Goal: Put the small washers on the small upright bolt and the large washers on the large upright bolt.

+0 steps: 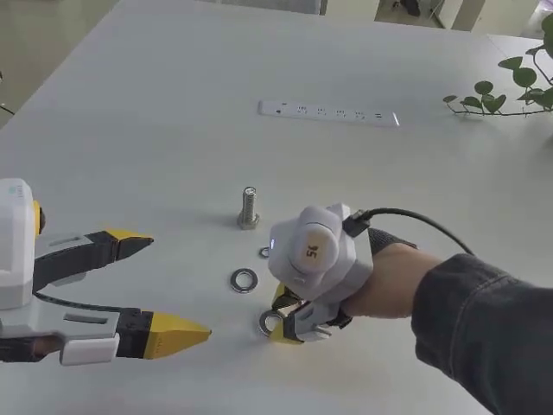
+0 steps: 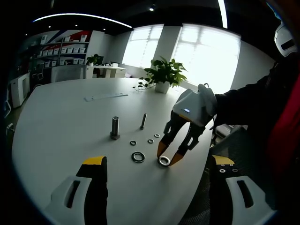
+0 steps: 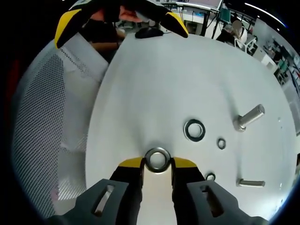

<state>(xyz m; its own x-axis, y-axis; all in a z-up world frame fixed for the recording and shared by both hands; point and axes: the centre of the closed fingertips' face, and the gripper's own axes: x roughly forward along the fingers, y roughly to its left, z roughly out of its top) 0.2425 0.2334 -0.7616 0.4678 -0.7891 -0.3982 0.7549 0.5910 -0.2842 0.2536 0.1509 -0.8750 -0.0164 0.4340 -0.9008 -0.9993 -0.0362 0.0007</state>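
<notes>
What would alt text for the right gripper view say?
The right gripper pinches a large washer between yellow-tipped jaws on a white table. Beyond are a second large washer, small washers, a large bolt and a small bolt.

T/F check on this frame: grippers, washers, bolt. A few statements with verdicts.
1. The right gripper has its jaws closed around a large washer lying on the table. True.
2. The left gripper holds a washer. False: its jaws are open and empty.
3. The large bolt lies on its side. False: it stands upright.
4. A power strip lies beyond the large bolt. True.
5. A second large washer lies loose. True.
</notes>
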